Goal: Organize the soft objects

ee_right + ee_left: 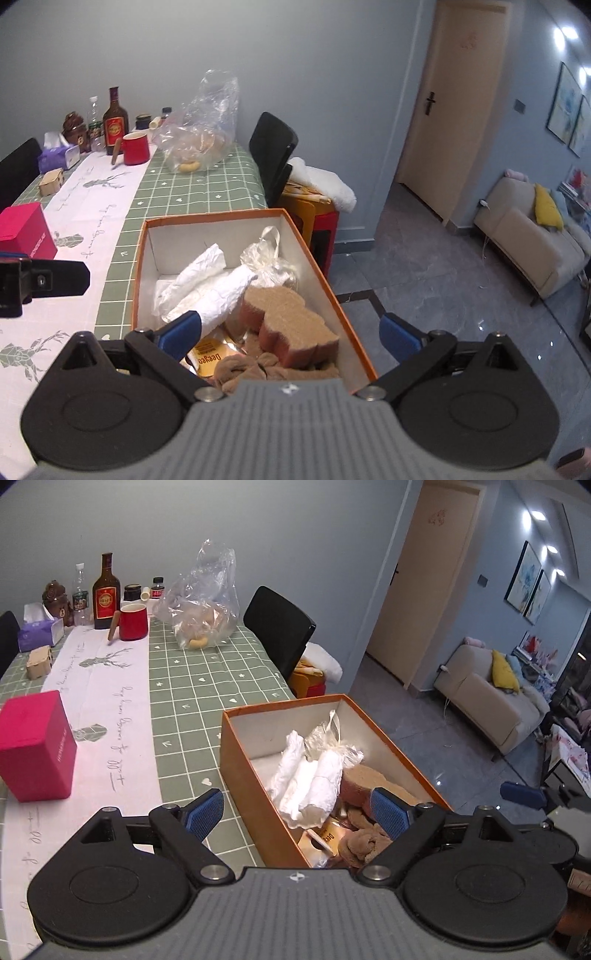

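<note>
both my left claw [297, 814] and right claw [291, 334] stand apart, empty; the orange box [137, 280] holds towels [221, 291] and sponge [291, 325], only the plastic bag [201, 129] at 11 o'clock on the desk [177, 195] seems left.

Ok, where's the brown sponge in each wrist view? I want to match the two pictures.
Left wrist view: the brown sponge lies lower right of centre, inside the orange box, right of the white rolled cloths, partly behind a blue finger.
Right wrist view: the sponge sits centre, near the box's right wall.
Shared landmark: the red mug at the table's far end.
</note>
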### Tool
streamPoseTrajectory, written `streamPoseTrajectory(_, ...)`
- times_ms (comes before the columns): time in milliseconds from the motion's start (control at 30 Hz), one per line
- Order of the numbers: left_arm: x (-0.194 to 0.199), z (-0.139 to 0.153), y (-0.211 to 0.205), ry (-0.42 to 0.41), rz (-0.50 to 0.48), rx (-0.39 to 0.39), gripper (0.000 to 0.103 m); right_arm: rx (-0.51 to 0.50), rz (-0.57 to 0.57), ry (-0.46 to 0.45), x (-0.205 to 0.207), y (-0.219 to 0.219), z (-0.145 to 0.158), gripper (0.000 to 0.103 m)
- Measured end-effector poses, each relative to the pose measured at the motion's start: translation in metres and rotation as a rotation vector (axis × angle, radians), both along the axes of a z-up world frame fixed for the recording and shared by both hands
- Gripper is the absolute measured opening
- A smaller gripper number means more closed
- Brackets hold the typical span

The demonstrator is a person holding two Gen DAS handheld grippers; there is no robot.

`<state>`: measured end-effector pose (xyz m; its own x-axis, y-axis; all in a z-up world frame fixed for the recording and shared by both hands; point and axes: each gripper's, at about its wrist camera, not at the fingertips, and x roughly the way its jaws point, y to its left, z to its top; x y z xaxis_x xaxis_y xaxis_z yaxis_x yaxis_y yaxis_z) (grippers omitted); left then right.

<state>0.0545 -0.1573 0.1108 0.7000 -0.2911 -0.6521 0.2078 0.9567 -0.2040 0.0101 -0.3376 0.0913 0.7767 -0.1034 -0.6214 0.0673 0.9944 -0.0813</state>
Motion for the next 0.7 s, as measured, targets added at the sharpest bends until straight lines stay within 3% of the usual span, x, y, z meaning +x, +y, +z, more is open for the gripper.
streamPoseTrajectory(167,-0.01,-0.025,-0.007,-0.016,-0.002,0.028,0.103,0.046,-0.071,-0.017,-0.015,0.002,-0.032,0.1)
streamPoseTrajectory(400,-0.021,-0.05,-0.021,-0.02,-0.031,0.192,0.103,0.086,-0.099,0.01,-0.018,0.002,-0.062,0.1)
streamPoseTrajectory(533,-0.021,-0.058,-0.02,0.028,-0.033,0.173,0.103,0.069,-0.123,0.022,-0.019,0.004,-0.067,0.1)
streamPoseTrajectory(700,-0.023,-0.058,-0.021,0.018,-0.036,0.174,0.103,0.099,-0.133,0.029,-0.018,0.001,-0.07,0.1)
